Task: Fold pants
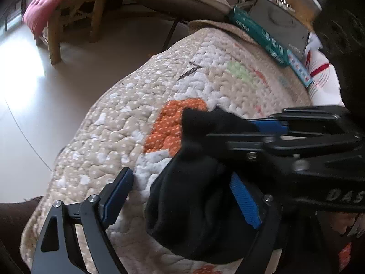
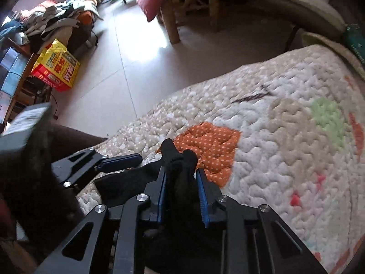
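Observation:
The black pants (image 1: 194,196) hang bunched over a quilted mat (image 1: 127,123) with an orange patch. In the left wrist view my left gripper (image 1: 182,194) is open, its blue pads wide apart with the bunched cloth between them. My right gripper (image 1: 230,125) comes in from the right and is shut on a fold of the pants. In the right wrist view my right gripper (image 2: 180,178) pinches the black pants (image 2: 180,166) between its blue pads, above the quilted mat (image 2: 273,150). The left gripper's finger (image 2: 118,161) shows at the left.
A wooden stool (image 1: 68,22) with a pink cushion stands on the tiled floor (image 1: 45,80). A teal box (image 1: 257,34) and a grey box lie at the mat's far edge. A red and yellow carton (image 2: 57,70) and piled clothes sit at the far left.

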A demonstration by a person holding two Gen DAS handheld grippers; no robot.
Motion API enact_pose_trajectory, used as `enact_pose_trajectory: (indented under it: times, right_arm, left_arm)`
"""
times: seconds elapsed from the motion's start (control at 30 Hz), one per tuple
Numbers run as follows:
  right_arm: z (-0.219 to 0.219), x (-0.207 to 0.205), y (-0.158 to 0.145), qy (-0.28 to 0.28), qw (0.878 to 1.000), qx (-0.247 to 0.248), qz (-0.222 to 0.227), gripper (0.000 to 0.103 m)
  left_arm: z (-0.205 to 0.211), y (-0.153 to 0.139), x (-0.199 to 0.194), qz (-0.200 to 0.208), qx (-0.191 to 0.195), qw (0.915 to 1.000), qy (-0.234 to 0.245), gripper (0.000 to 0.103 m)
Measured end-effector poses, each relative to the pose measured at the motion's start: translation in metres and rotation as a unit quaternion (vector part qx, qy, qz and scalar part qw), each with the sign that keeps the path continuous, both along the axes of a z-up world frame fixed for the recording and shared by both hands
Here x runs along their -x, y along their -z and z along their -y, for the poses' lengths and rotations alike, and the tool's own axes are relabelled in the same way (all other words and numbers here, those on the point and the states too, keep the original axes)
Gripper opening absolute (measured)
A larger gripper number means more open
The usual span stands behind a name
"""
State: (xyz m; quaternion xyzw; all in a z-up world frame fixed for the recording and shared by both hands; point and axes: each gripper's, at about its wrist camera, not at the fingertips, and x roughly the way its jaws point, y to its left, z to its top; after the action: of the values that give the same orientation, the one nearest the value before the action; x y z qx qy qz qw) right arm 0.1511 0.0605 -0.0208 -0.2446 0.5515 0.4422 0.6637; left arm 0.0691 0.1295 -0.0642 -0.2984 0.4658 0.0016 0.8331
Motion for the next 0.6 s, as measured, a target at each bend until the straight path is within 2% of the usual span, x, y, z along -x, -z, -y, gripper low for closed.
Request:
enact_pose_trajectory:
  times: [0.03, 0.07, 0.1, 0.13, 0.2, 0.3, 0.47, 0.6]
  right_arm:
    - [0.006, 0.000, -0.006, 0.003, 1.000, -0.003, 0.005, 0.026]
    - [0.008, 0.000, -0.011, 0.008, 1.000, -0.005, 0.010, 0.026]
    - [0.012, -0.001, -0.016, 0.014, 1.000, -0.007, 0.016, 0.026]
    - [0.013, -0.005, -0.021, 0.019, 1.000, -0.010, 0.018, 0.026]
    - [0.015, -0.006, -0.027, 0.023, 0.999, -0.011, 0.020, 0.026]
    - [0.015, -0.005, -0.033, 0.031, 0.999, -0.008, 0.036, 0.026]
    - [0.003, -0.011, -0.044, 0.051, 0.997, -0.023, 0.046, 0.026]
    - [-0.021, -0.014, -0.049, 0.052, 0.997, -0.036, 0.049, 0.026]
  left_arm:
    - [0.000, -0.001, 0.000, 0.002, 0.008, 1.0000, 0.004, 0.084]
    - [0.001, -0.003, 0.000, 0.003, 0.013, 0.9998, 0.013, 0.074]
    - [0.004, -0.005, -0.001, 0.006, 0.015, 0.9995, 0.027, 0.050]
    - [0.008, -0.008, -0.002, 0.011, 0.023, 0.9987, 0.044, 0.037]
    - [0.014, -0.014, -0.001, 0.020, 0.023, 0.9979, 0.057, 0.021]
    - [0.015, -0.024, 0.001, 0.035, 0.020, 0.9975, 0.058, 0.016]
    - [-0.015, -0.033, 0.001, 0.043, 0.049, 0.9978, 0.016, 0.016]
    - [-0.039, -0.037, -0.002, 0.044, 0.047, 0.9977, -0.018, 0.016]
